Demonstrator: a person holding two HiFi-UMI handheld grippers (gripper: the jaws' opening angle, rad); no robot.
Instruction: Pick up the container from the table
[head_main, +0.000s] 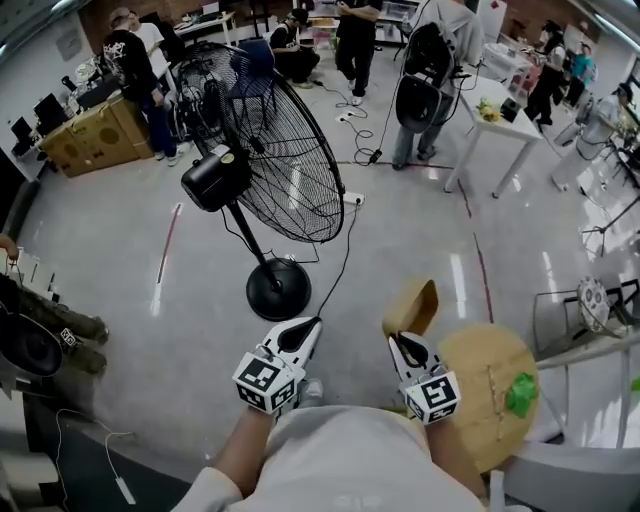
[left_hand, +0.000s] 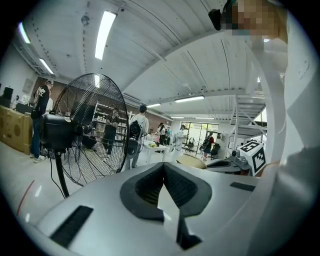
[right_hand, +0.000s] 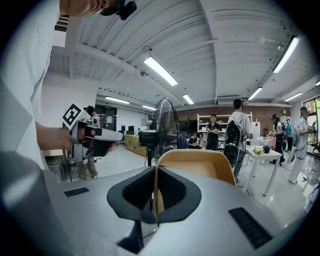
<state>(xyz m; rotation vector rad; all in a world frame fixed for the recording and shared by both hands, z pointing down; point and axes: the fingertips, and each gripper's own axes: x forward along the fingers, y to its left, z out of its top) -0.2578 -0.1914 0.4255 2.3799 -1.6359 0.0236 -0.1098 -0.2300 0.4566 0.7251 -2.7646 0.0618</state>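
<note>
**Finding 1: Grip.** The right gripper (head_main: 397, 341) has its fingers (right_hand: 131, 192) clamped on one thin wall of the tan container (right_hand: 199, 169). The rest of the container sticks out on the far side of the grip. The left gripper (head_main: 311, 324) is just to the left, its fingers (left_hand: 145, 187) together with nothing between them.

**Finding 2: Position of the container.** In the head view the container (head_main: 412, 305) is held in the air, off the round wooden tabletop (head_main: 478, 372). It appears to be past the tabletop's far-left edge, with bare floor (head_main: 400, 230) under it.

**Finding 3: Risks (judgement).**
- The hold is on a single edge, so the overhanging weight could pivot the container in the fingers or pull the wall out of them.
- A thin wall may flex under the clamp and weaken the hold.
- If it slips, it would probably land on the floor, not the tabletop.
- A wide swing to the left could bring it against the left gripper.

**Finding 4: Surroundings.**
- The tabletop carries a small green item (head_main: 520, 393) near its right edge.
- A large black pedestal fan (head_main: 262, 170) stands beyond the grippers, and its cable (head_main: 341, 255) trails across the glossy grey floor.
- This is an open workshop: several people (head_main: 140, 70) stand at the far side and a white table (head_main: 497, 122) is at far right.
</note>
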